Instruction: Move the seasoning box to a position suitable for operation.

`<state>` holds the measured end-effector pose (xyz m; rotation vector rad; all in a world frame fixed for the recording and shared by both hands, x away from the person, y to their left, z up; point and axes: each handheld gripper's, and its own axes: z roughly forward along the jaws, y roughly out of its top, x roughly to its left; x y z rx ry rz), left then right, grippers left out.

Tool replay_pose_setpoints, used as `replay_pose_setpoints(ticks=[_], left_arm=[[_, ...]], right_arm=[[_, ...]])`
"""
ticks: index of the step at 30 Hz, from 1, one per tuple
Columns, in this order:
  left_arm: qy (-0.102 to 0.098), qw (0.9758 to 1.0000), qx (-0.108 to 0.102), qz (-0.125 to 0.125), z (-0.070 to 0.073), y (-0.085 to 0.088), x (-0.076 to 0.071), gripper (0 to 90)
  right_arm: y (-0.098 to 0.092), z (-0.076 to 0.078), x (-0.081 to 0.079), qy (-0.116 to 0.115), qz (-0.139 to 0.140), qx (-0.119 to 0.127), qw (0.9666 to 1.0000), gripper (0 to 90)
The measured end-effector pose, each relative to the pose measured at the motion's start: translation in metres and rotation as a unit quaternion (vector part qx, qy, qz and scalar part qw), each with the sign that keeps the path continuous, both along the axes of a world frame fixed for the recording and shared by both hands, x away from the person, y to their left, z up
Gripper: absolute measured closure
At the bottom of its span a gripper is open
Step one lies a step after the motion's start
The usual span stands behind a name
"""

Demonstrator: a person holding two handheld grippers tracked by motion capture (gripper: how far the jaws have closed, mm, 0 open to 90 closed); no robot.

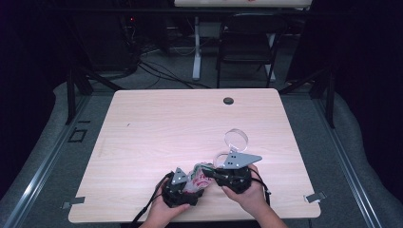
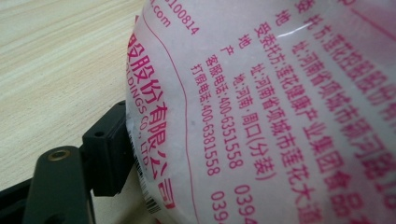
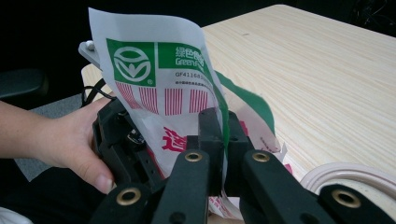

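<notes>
Near the table's (image 1: 142, 123) front edge, at about six o'clock, both grippers hold a plastic bag (image 1: 197, 176) printed in red and green. The right gripper (image 3: 223, 140) has its jaws pinched tight on the bag's top edge. The left gripper (image 2: 109, 154) has one jaw pressed to the bag's side; its other jaw is hidden behind the plastic, so it seems to be clamped on the bag, though that is not certain. A clear jar (image 1: 236, 139) and a ring-shaped lid (image 1: 220, 159) sit at about one o'clock from the bag. By my reading the bag is gripped for opening but not yet torn, and pouring into the jar remains.
</notes>
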<state>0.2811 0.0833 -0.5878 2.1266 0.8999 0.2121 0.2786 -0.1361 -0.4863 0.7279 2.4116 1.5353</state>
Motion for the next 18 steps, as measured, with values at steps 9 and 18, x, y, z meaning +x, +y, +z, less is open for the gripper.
replay_pose_setpoints(ticks=[9,18], left_arm=[[-0.031,0.9986,0.043,0.002,0.0001,-0.0063,-0.0041,26.1],[-0.043,0.9980,0.045,0.003,-0.0002,-0.0054,-0.0047,37.3]], right_arm=[[0.0002,-0.0006,-0.0003,0.000,0.003,-0.004,1.0000,90.0],[-0.0006,-0.0002,-0.0005,-0.002,0.005,0.001,1.0000,90.0]])
